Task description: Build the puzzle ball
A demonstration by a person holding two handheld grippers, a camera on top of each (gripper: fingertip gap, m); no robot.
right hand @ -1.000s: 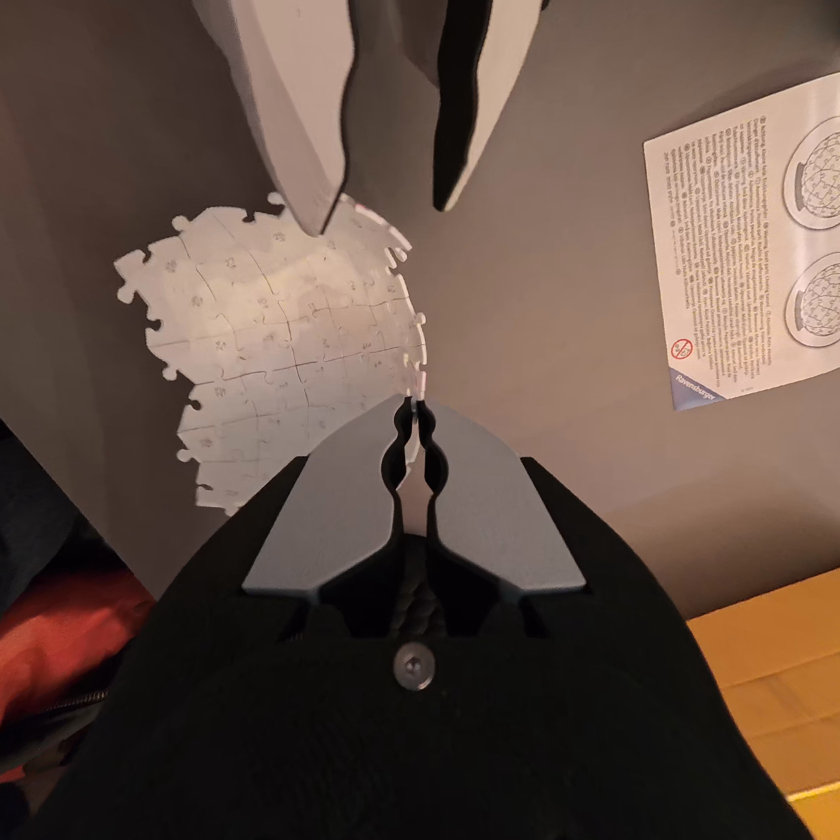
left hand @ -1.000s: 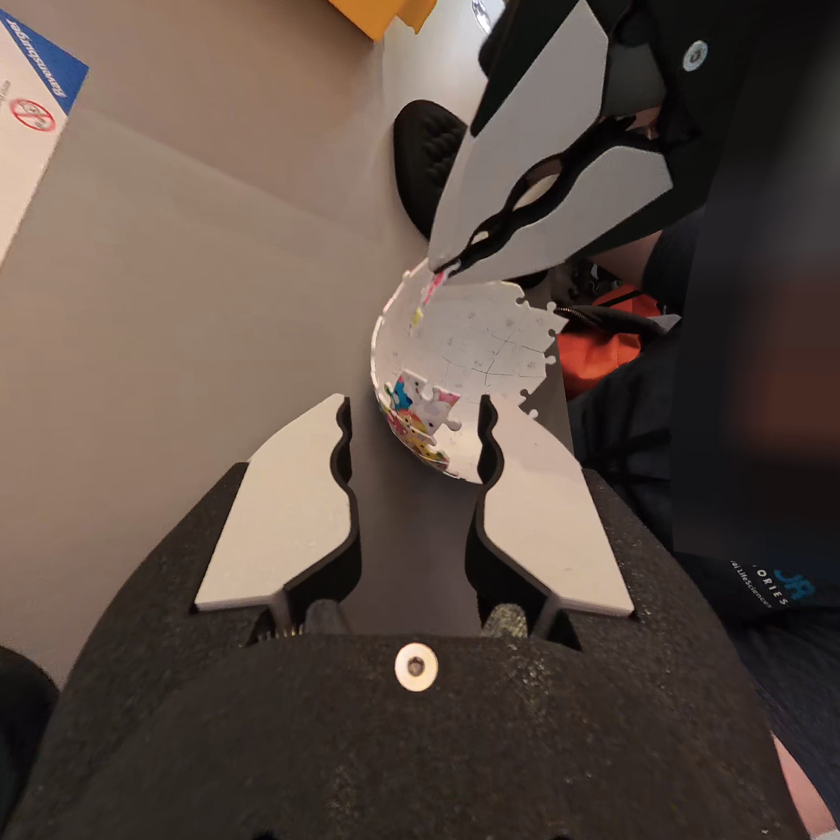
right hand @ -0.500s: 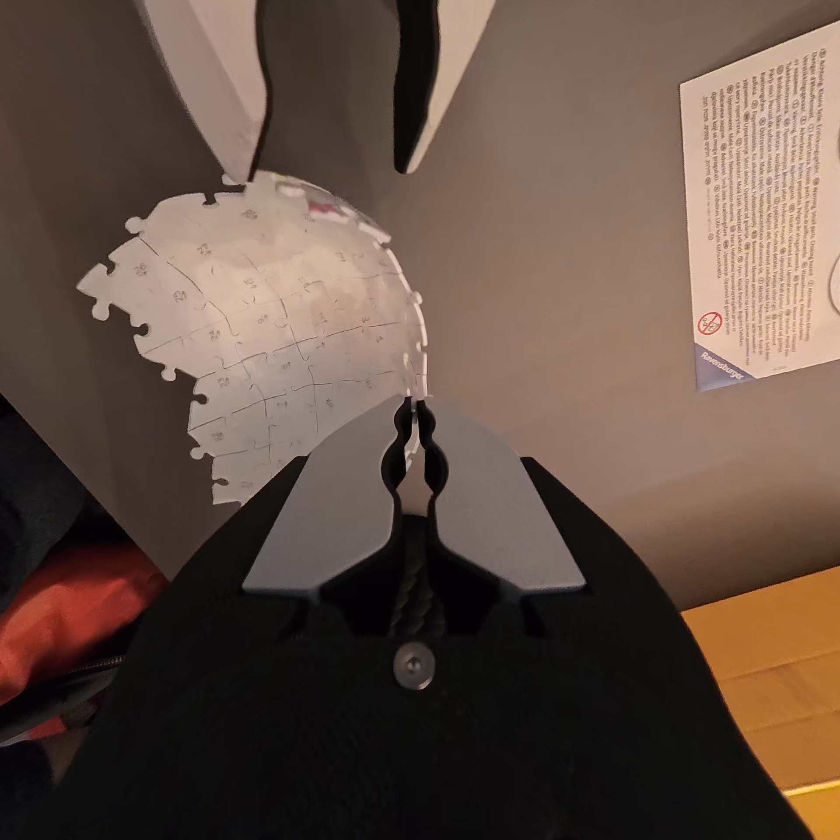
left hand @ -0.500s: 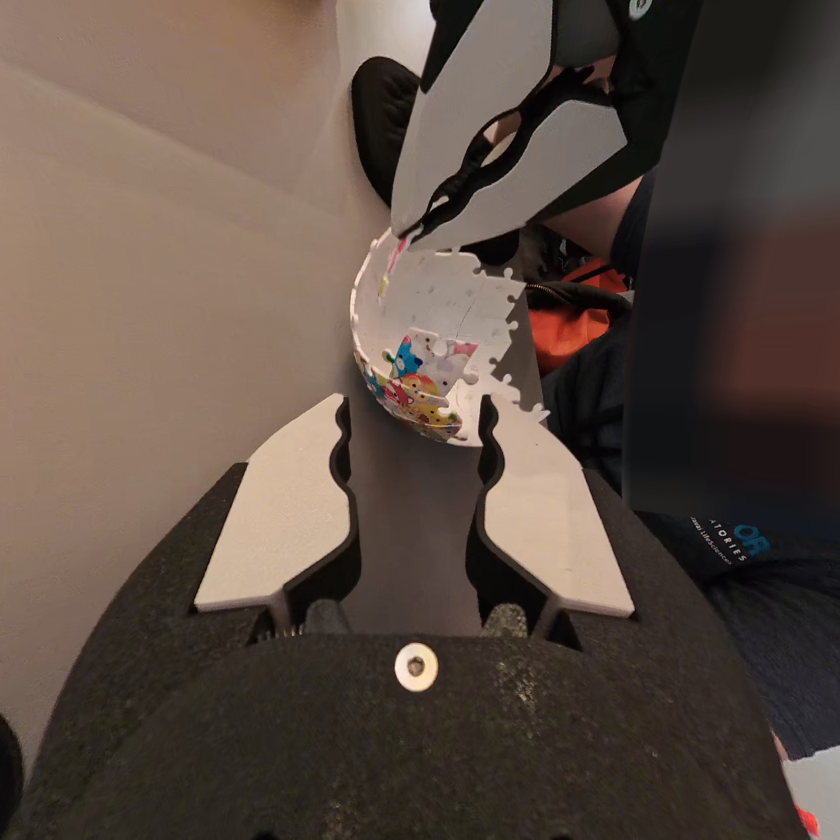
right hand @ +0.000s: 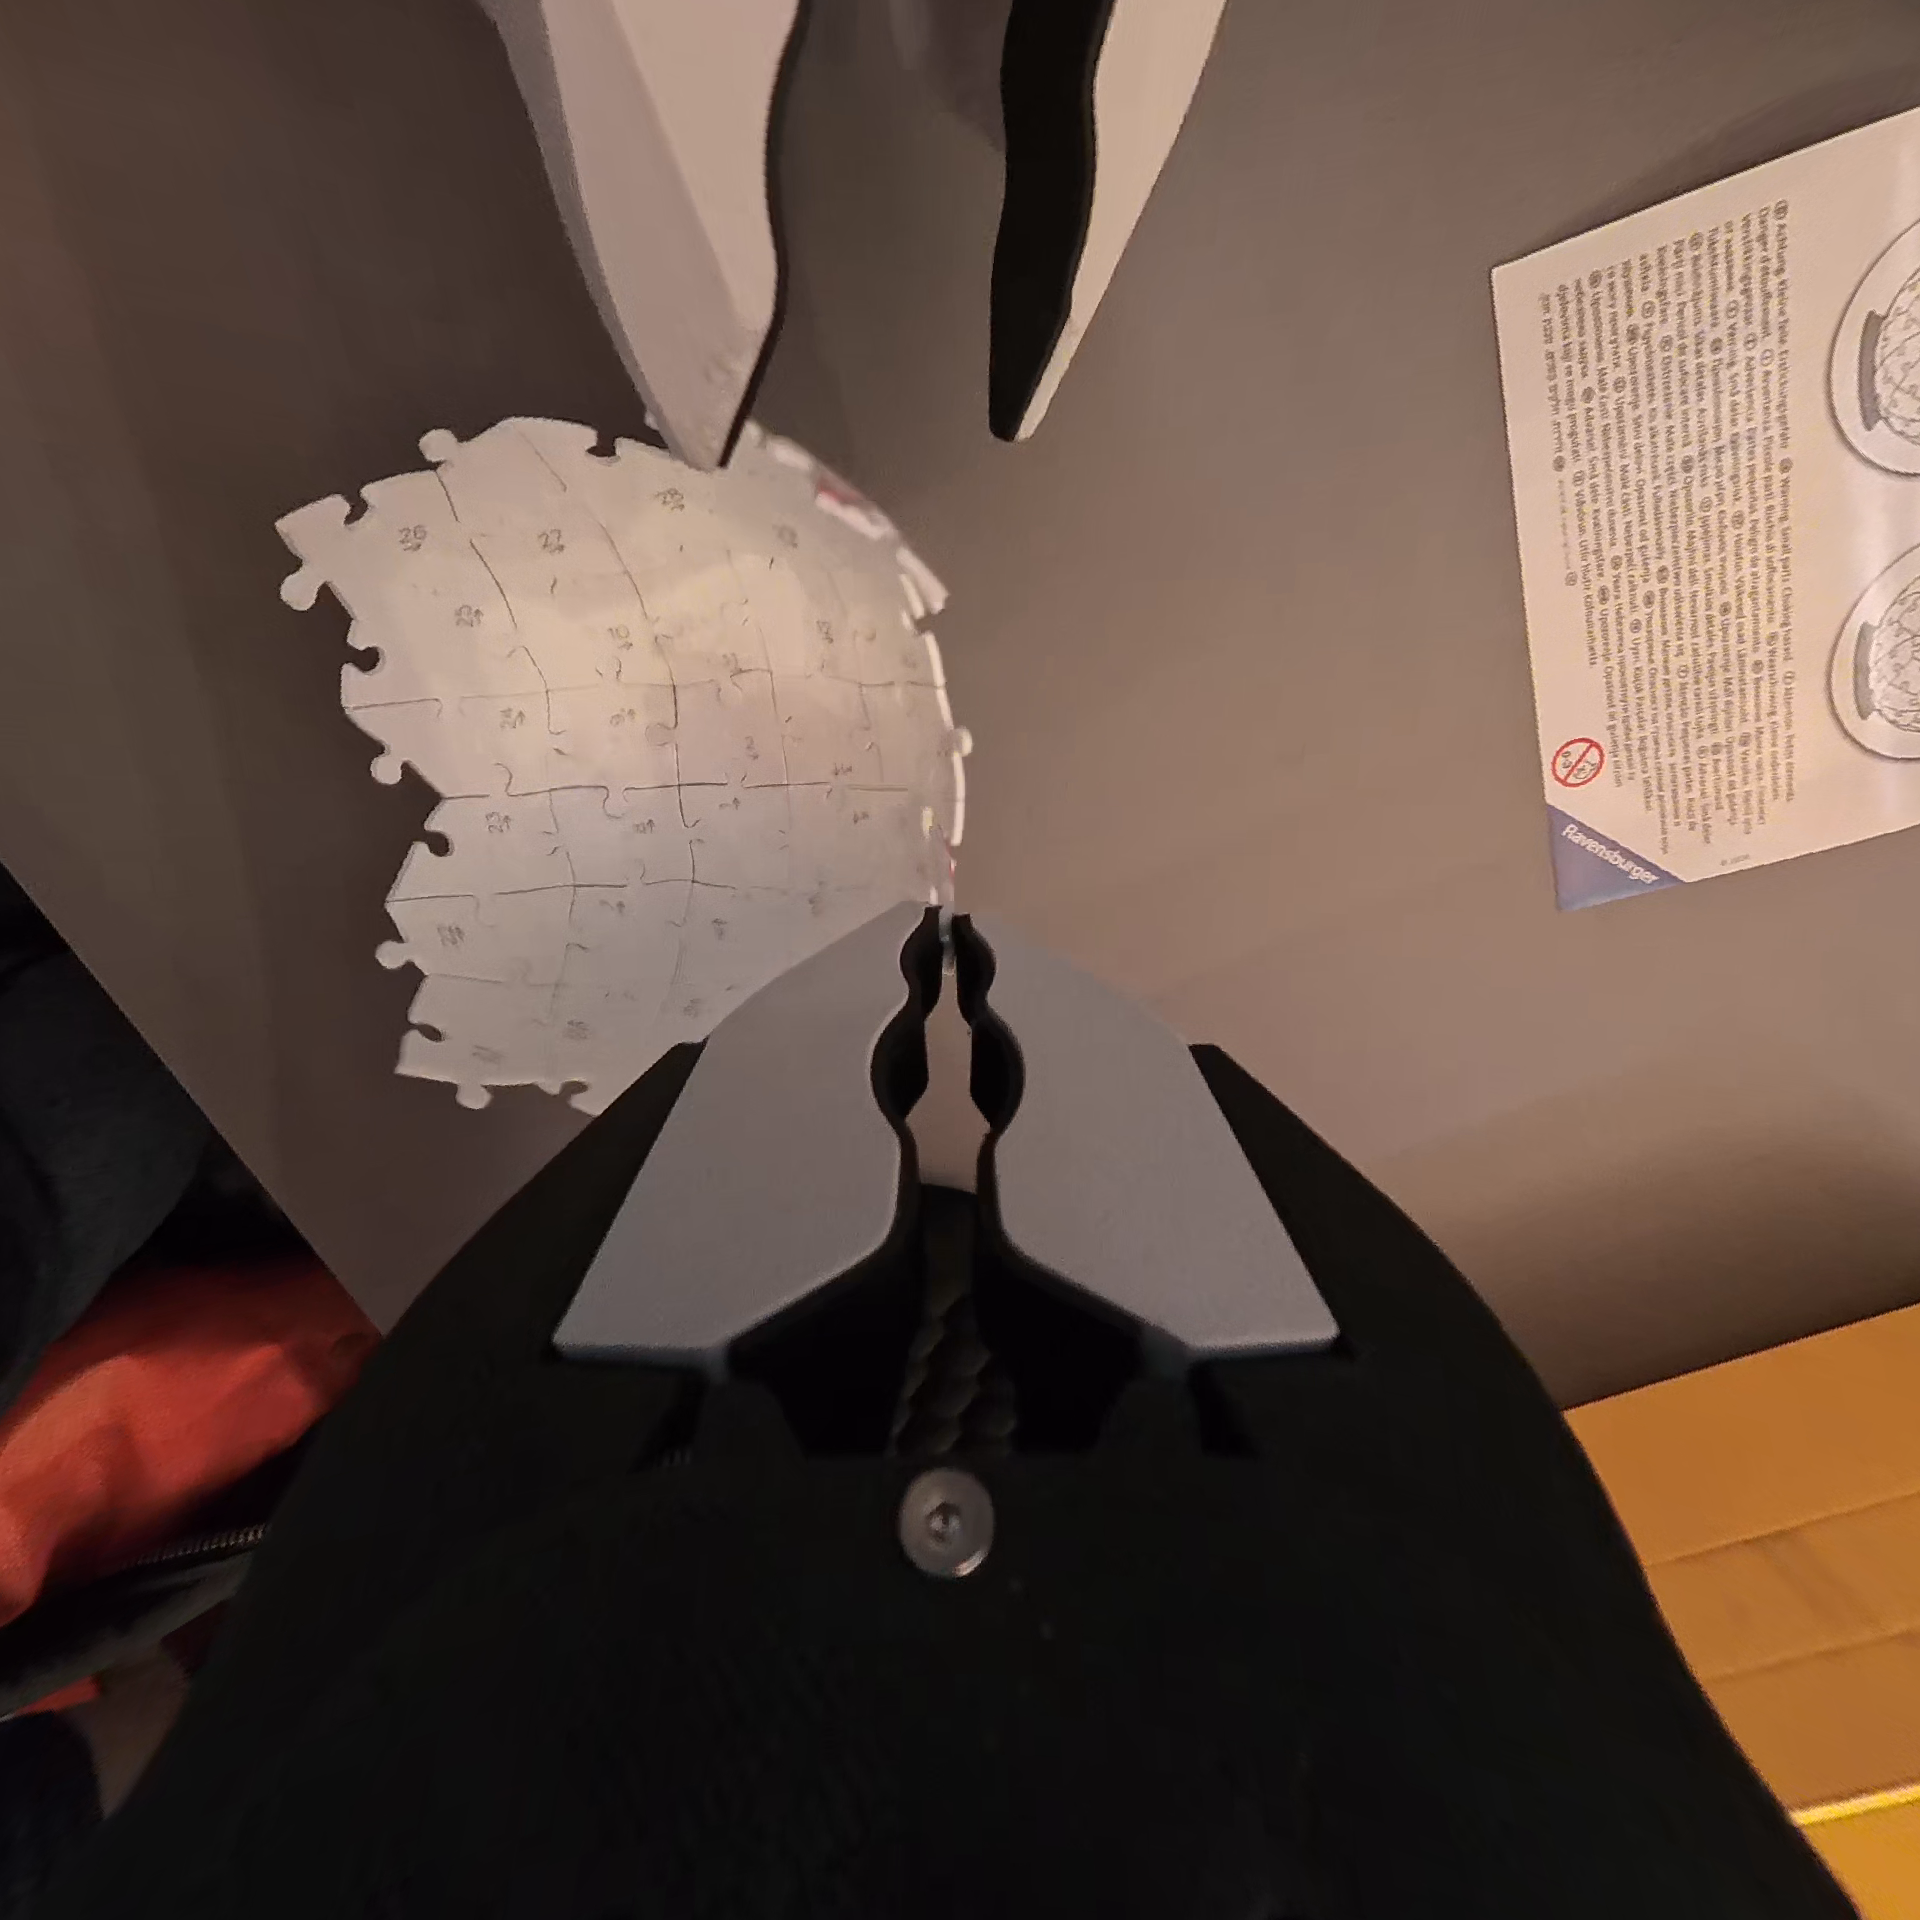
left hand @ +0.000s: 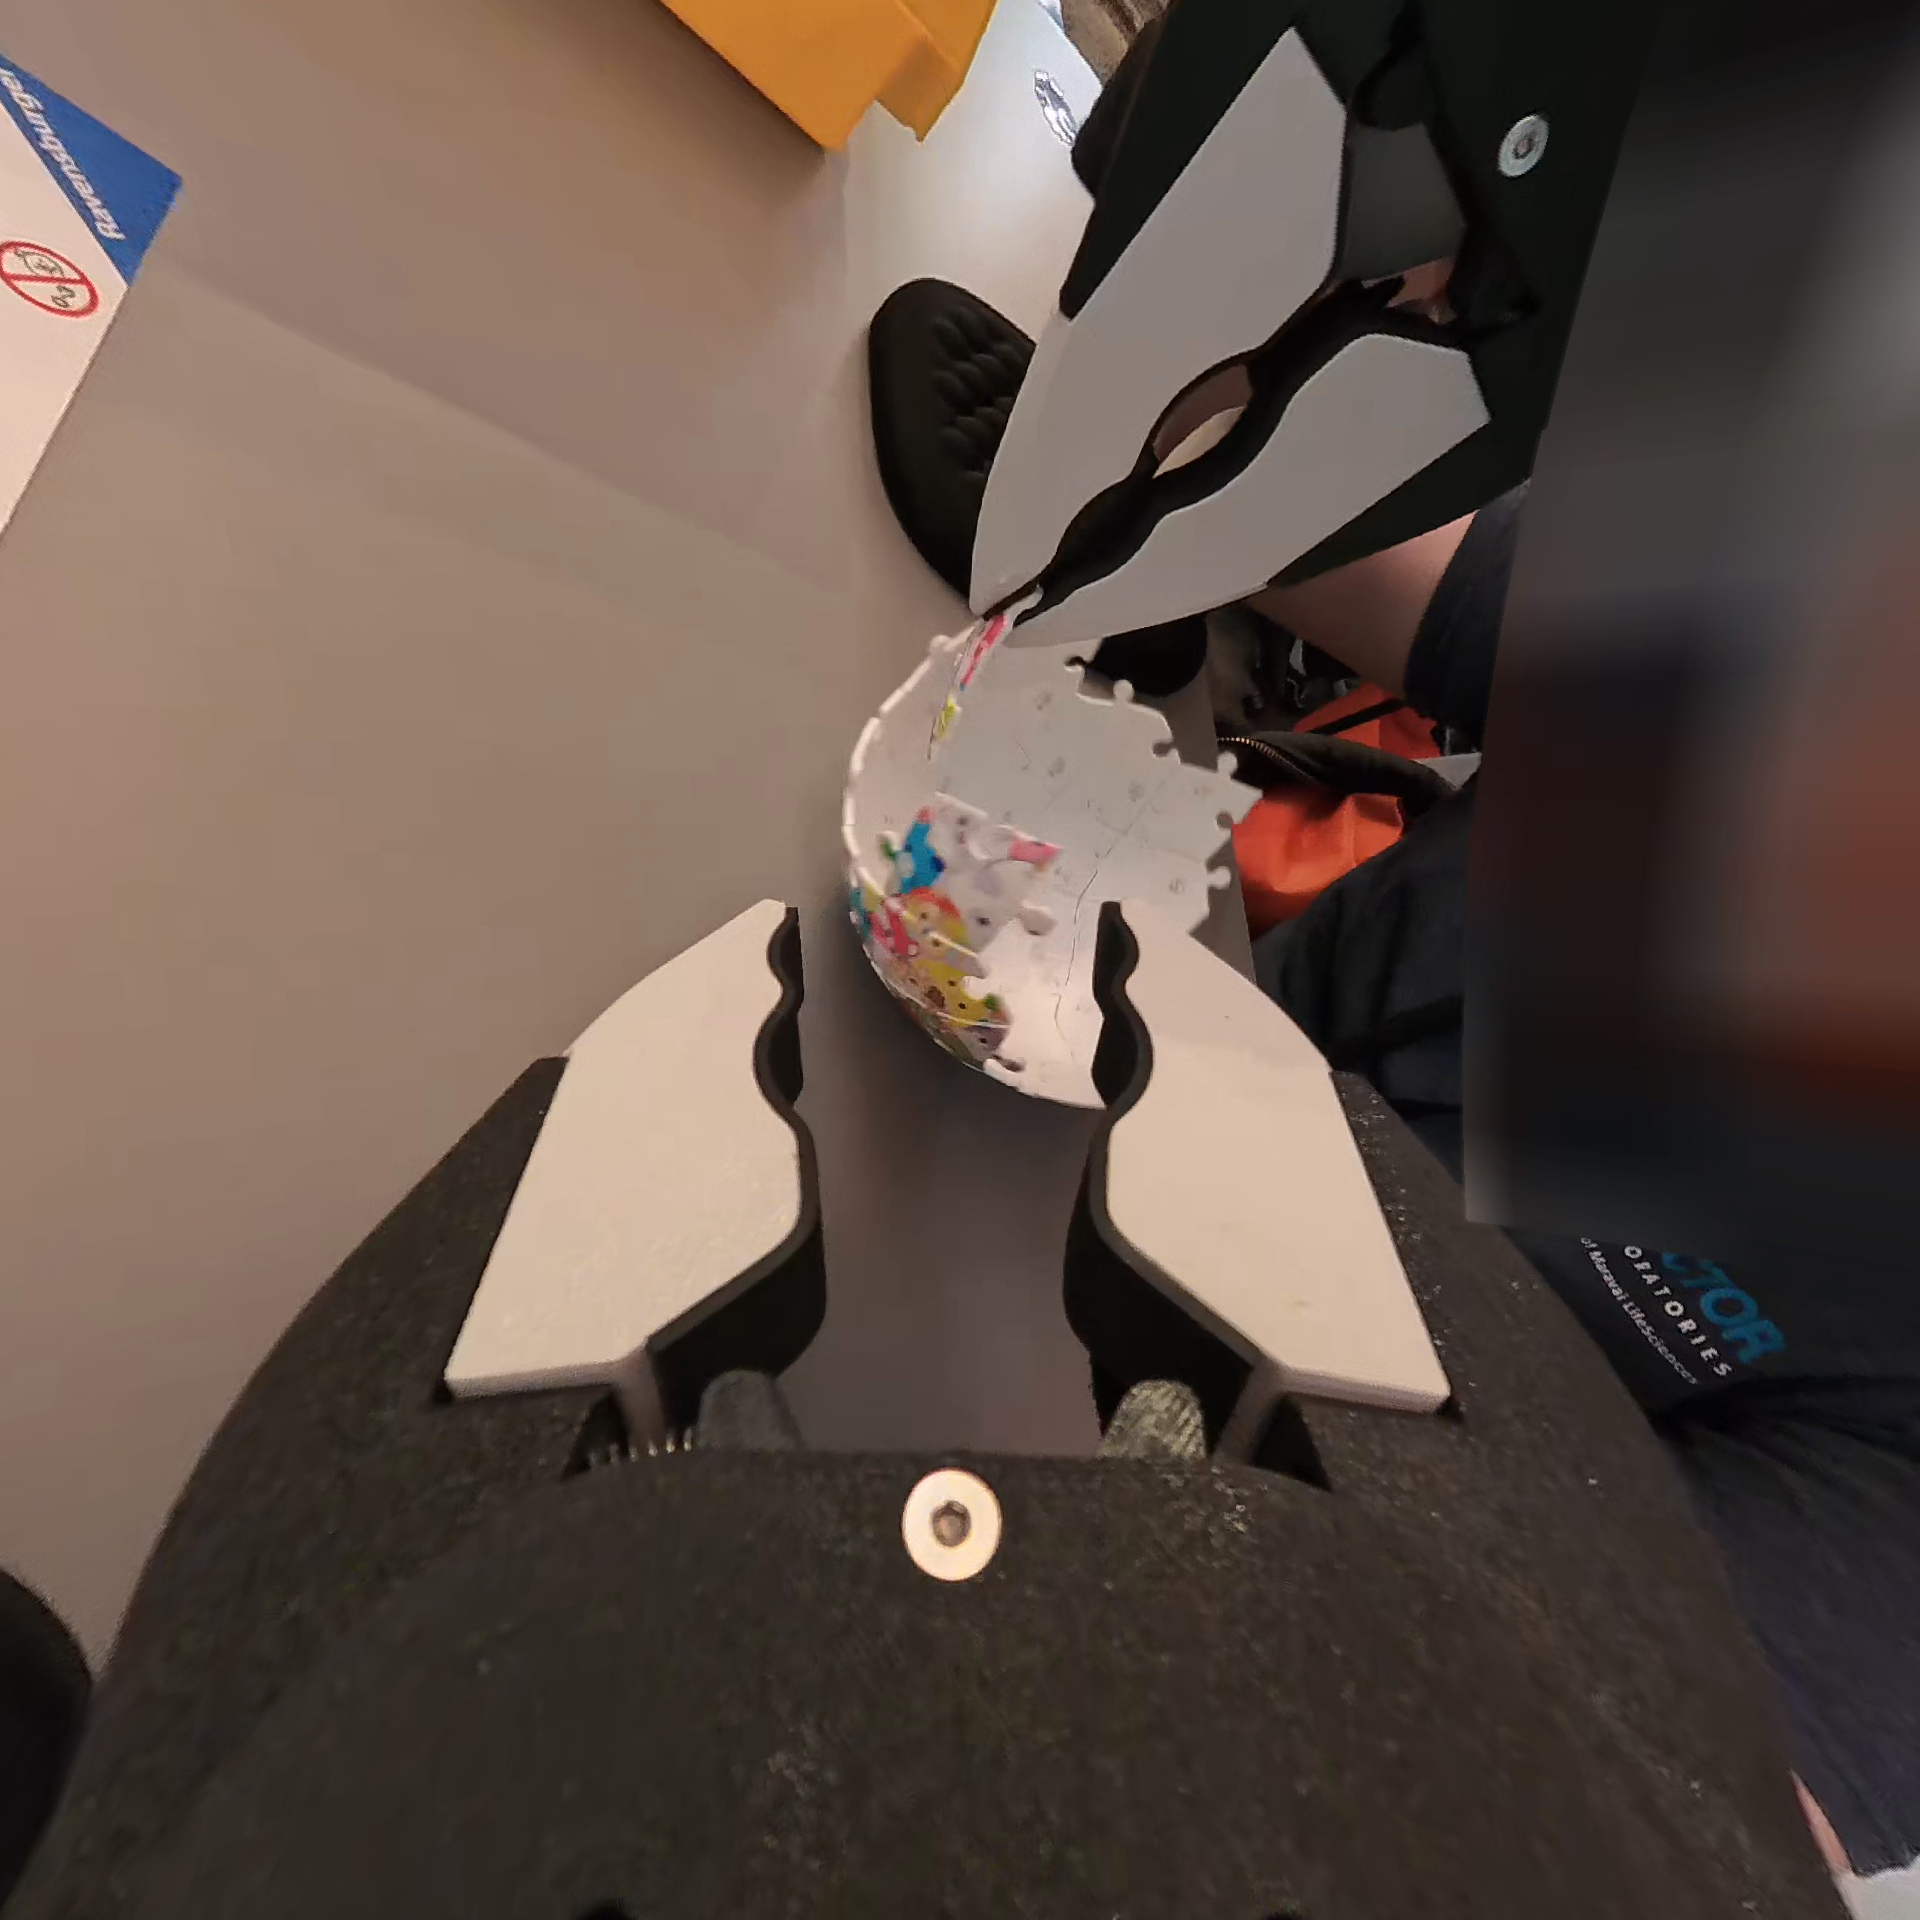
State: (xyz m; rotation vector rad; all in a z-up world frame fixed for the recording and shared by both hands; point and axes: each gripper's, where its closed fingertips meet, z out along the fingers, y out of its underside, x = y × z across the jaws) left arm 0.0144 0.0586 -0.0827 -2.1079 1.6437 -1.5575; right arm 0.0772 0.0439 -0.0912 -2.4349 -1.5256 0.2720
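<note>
- Puzzle ball shell, the half-built white curved plastic bowl of interlocked pieces (right hand: pixel 665 748) with colourful cartoon print on its outer face, hangs in the air over the grey tabletop (left hand: pixel 416 727), near the table edge
- right gripper (right hand: pixel 948 925) has its grey fingers pinched nearly together on the thin rim of the shell, so that one grip carries the whole thing
- left gripper (left hand: pixel 945 997) is spread wide with nothing in it, and its right finger sits just beside the lower part of the shell. From the right wrist view one fingertip (right hand: pixel 717 436) looks like it's at the far rim, but I can't tell if it's actually touching
- my guess on handling: very light, stiff per piece, but the seams between pieces are the weak bit, so squeezing across the bowl could pop it apart
- I'd grab it on the rim like the right one does, at a solid piece and not a loose tab, and support from the opposite rim
- white printed instruction sheet (right hand: pixel 1704 540) lies flat on the table off to the side, yellow cardboard box (left hand: pixel 831 62) further back
</note>
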